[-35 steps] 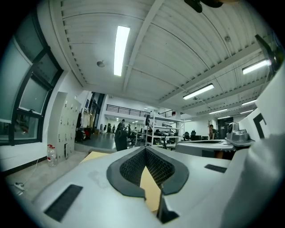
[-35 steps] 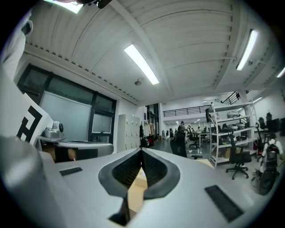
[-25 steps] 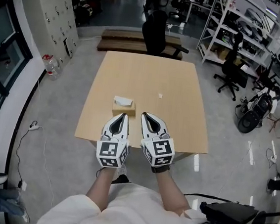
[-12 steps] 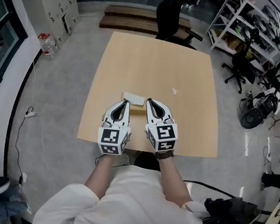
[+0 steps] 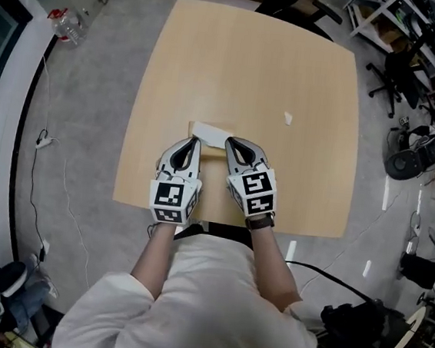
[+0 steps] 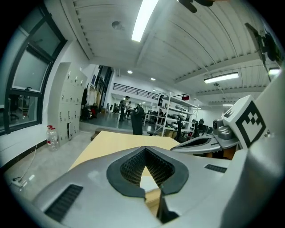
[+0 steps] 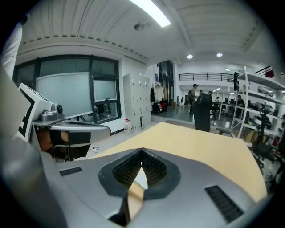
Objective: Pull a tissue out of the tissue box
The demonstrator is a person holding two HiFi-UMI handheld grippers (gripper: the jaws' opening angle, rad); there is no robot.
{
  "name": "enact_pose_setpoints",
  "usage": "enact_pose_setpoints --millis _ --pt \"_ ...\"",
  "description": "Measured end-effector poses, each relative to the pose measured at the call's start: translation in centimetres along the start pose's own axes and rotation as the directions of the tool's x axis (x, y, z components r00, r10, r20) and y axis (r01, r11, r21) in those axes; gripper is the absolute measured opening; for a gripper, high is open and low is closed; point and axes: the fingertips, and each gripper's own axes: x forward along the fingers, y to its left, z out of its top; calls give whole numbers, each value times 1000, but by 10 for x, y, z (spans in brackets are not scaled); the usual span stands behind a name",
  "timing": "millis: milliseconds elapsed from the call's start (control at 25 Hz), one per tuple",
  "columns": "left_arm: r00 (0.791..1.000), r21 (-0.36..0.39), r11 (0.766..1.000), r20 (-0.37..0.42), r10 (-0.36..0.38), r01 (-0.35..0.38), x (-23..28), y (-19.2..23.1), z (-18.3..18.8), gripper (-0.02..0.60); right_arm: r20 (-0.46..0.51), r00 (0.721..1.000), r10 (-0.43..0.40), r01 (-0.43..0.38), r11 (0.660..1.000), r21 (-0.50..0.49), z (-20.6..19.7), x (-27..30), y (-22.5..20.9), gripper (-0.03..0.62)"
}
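Plastic bottle (image 5: 65, 23) on the floor, far left of the worktop (image 5: 252, 65). Left gripper (image 5: 196, 141): jaws closed together, nothing in them, tip at the left end of the tissue box (image 5: 213, 153). Box sits in the worktop's near half, slightly left of centre, white tissue (image 5: 208, 134) on top (contact with either tip: can't tell). Right gripper (image 5: 230, 141): also fully closed, empty, tip at the box's right end. Small white scrap (image 5: 287, 118) lies well apart, further right.

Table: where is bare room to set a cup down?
Bare: the far half of the table beyond the tissue box, and the right side around the small white scrap. Crowded: near middle, where the left gripper and right gripper are at the box.
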Motion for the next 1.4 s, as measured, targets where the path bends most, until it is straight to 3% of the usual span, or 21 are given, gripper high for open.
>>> enact_pose_setpoints --millis 240,600,920,1120,1200,1400 --pt "997 -38 999 -83 0 -3 41 24 -34 2 -125 990 63 -61 998 22 -34 54 -12 2" --pt "986 -63 998 -167 2 -13 58 44 -77 3 -175 981 84 -93 995 -41 -56 91 -5 3" --pt "981 -70 997 -194 7 -21 67 53 -89 3 -251 961 115 -145 984 -102 -75 112 -1 5" --pt "977 -69 997 -214 14 -30 64 55 -91 2 -280 952 125 -158 983 -96 -79 120 -3 82" --pt "976 -70 997 -218 17 -33 63 57 -93 3 -326 936 134 -175 980 -100 -86 125 -2 126" --pt "975 -69 997 -221 26 -42 55 54 -99 3 -403 910 101 -144 987 -77 -112 125 -4 127"
